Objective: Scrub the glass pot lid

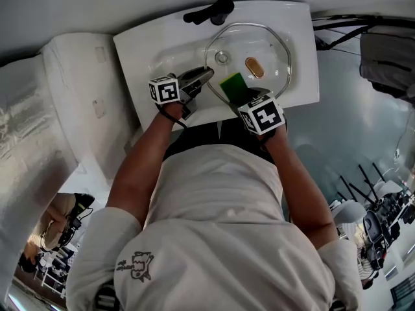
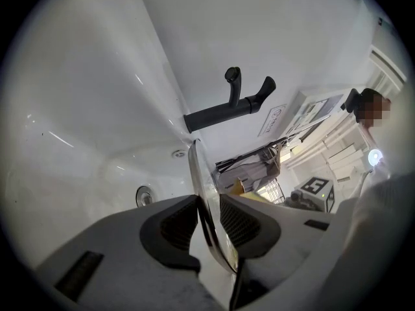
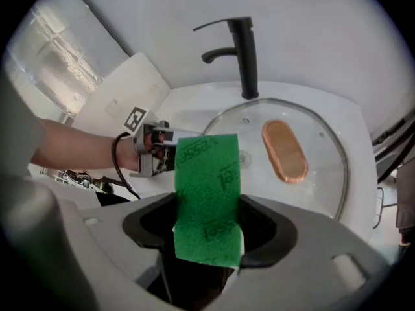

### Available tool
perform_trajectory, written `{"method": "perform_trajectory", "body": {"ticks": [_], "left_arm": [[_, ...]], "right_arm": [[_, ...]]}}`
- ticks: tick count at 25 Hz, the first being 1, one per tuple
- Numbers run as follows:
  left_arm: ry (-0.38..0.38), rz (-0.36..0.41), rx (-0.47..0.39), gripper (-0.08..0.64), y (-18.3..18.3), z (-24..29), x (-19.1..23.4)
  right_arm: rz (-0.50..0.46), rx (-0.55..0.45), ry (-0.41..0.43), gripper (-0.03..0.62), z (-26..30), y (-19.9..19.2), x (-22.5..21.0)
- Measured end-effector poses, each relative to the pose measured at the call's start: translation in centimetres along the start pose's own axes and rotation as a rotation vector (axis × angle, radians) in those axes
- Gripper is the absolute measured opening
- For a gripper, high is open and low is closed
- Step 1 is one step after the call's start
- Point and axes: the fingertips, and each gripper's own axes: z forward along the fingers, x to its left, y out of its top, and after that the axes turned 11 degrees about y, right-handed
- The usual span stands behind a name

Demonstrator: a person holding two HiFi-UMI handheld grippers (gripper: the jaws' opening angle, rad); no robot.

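Note:
The glass pot lid (image 1: 259,44) stands tilted in the white sink (image 1: 142,50), its copper-coloured handle (image 1: 255,67) facing up. My left gripper (image 1: 205,75) is shut on the lid's metal rim (image 2: 198,173) at its left edge; both pads (image 2: 178,229) press on the rim. My right gripper (image 1: 236,93) is shut on a green scouring sponge (image 3: 206,193) at the lid's near edge. The sponge (image 1: 232,85) lies over the glass (image 3: 324,173), left of the handle (image 3: 284,150). The left gripper (image 3: 155,153) also shows in the right gripper view.
A black faucet (image 1: 211,11) stands at the sink's far rim, just beyond the lid. The drain (image 2: 144,195) lies in the basin under the lid. A white panel (image 1: 71,89) flanks the sink on the left.

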Motion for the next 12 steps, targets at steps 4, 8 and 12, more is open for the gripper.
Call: {"method": "perform_trajectory", "body": {"ticks": [4,8,12], "left_arm": [[0.007,0.004,0.002,0.106,0.0,0.0,0.1],[0.015,0.012,0.007,0.106,0.0,0.1,0.3],[0.009,0.015,0.009,0.106,0.0,0.1,0.0]], "right_arm": [[-0.044,-0.069,-0.014,0.290,0.2,6.2,-0.3],[-0.076,-0.066,-0.057,0.291,1.0,9.4,-1.6],[-0.096,-0.041,-0.072,0.291,1.1,8.1,-1.7]]}}
